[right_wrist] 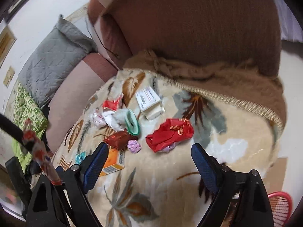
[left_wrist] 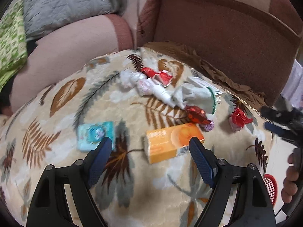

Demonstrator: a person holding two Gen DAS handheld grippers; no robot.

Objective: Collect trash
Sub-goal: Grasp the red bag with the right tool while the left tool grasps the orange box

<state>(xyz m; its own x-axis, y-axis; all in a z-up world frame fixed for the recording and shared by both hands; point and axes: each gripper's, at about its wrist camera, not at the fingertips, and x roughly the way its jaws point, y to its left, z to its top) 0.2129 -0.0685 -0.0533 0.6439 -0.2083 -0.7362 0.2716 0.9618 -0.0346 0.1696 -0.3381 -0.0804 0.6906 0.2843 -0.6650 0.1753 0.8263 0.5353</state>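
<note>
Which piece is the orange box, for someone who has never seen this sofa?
Start at the leaf-patterned blanket spread over the sofa seat. The trash lies across its middle, and the orange box lies at the near edge of that litter, just ahead of the open left gripper. It is the only orange thing there, a long carton, unlike the crumpled red wrappers behind it.

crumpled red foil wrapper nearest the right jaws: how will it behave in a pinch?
The crumpled red foil wrapper probably crushes flat when pinched, since it already lies creased and puffed. It looks light and may slide on the plush leaf-print blanket. Glossy foil could slip.
</note>
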